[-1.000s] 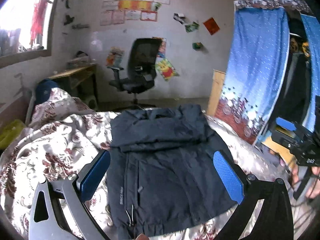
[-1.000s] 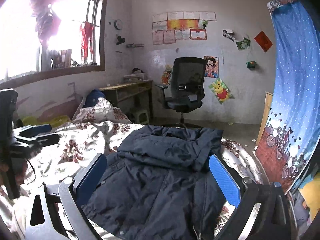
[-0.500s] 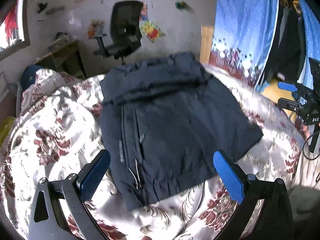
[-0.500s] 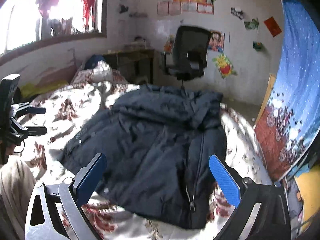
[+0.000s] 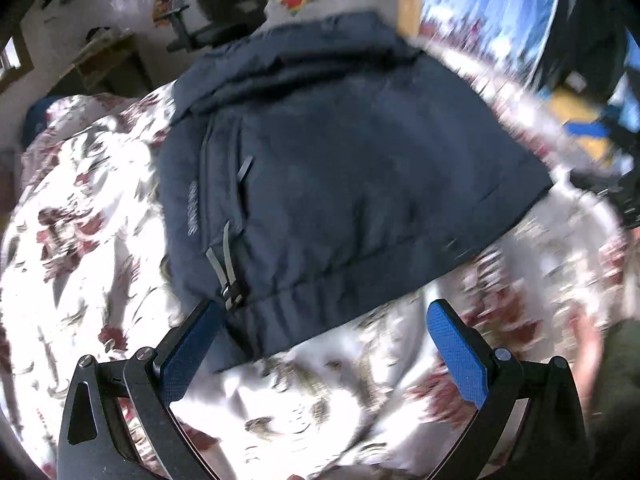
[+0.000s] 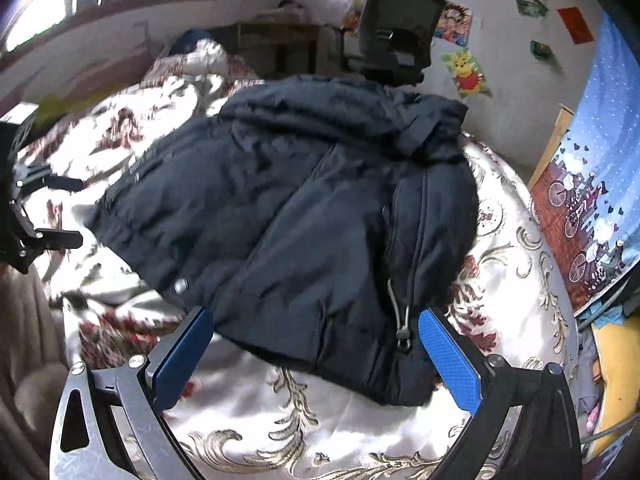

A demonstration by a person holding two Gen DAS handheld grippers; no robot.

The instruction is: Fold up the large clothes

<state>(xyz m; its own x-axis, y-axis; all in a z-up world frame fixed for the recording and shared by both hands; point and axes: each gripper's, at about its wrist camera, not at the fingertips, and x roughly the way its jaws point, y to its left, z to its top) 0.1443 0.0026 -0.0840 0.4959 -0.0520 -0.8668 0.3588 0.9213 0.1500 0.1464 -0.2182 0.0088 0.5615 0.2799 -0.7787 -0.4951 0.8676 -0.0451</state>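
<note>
1. Lying spread across the bed, the dark navy jacket point(image 5: 344, 168) is a padded garment of matte, slightly crinkled shell fabric, its sleeves folded in so the outline is a rough rectangle.
2. A ribbed, gathered hem point(image 5: 304, 308) runs along the jacket's near edge, and grey zipper pulls point(image 5: 226, 268) hang beside a line of small pale lettering on the chest.
3. Under the jacket, the bedspread point(image 6: 280, 412) is glossy satin, white with dark red flowers and gold scrollwork, and it lies in soft wrinkles.
4. The left gripper point(image 5: 320, 344) hangs released just above the hem; its blue, finely dimpled pads point(image 5: 456, 356) stand wide apart with nothing between them, and the left pad sits just beside the zipper pulls.
5. The right gripper point(image 6: 316, 352) is likewise spread and empty, its jaws straddling the jacket's near corner where a zipper slider point(image 6: 403, 334) dangles from a grey cord.
6. In the right wrist view, a round metal snap point(image 6: 181, 285) shows on the jacket's lower front.
7. Beyond the bed stand a black mesh-backed office chair point(image 6: 400, 36) and a blue dotted curtain point(image 6: 600, 184).
</note>
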